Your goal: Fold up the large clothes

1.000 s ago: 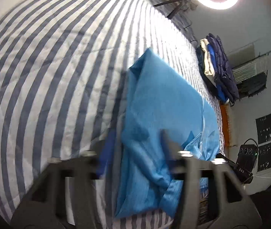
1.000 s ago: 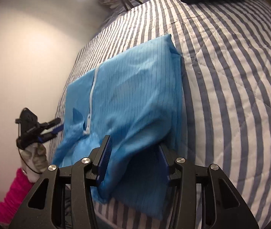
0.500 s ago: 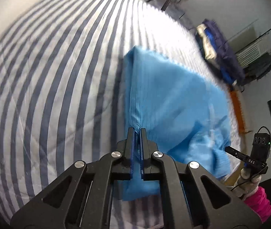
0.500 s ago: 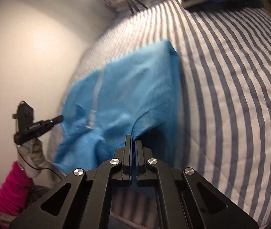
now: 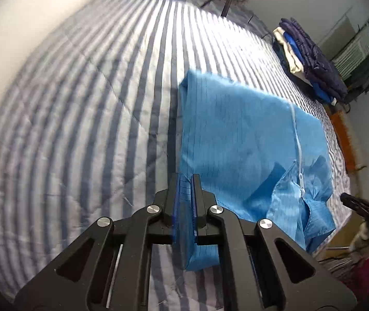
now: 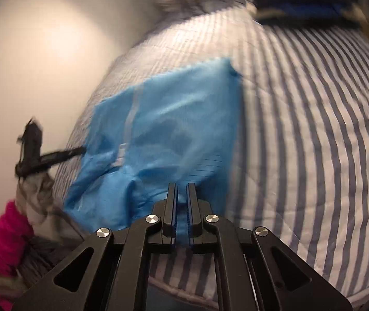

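Blue cloth is pinched in both tools: the left gripper [image 5: 185,181] and right gripper [image 6: 182,190] each clamp a near corner of the blue garment [image 5: 239,140], likely to fold it across the striped bed [image 5: 86,108].

The garment [image 5: 239,140] is bright blue with thin dark pinstripes and a white zip [image 5: 298,140]. The bed cover [image 5: 86,108] carries grey-blue and white stripes. A sleeve [image 6: 1,235] is vivid pink.
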Demonstrator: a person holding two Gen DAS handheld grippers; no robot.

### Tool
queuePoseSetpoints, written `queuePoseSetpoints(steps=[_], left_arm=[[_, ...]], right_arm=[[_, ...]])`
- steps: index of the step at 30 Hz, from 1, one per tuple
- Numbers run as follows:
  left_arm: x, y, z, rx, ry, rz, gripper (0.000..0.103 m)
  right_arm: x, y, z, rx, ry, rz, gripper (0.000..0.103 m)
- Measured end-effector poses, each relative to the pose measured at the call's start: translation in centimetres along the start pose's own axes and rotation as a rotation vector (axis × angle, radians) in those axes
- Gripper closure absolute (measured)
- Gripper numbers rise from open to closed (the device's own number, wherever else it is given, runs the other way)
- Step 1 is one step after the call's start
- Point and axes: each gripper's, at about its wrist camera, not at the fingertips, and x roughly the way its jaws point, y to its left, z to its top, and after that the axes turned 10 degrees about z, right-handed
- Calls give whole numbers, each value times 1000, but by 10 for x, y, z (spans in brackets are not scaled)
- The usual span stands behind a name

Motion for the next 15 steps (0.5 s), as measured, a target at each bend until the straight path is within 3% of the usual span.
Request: queuePoseSetpoints(steps=[3, 10, 15], left_arm=[[-26, -12, -8, 27, -52, -31, 99], [-56, -54, -61, 34, -20, -216, 99], [-44, -81, -97, 30, 54, -292, 99]], right_arm=[[5, 32, -7, -171, 35, 45, 65], [29, 86, -30, -587, 189, -6, 60], [55, 88, -25, -726, 231, -112, 58]])
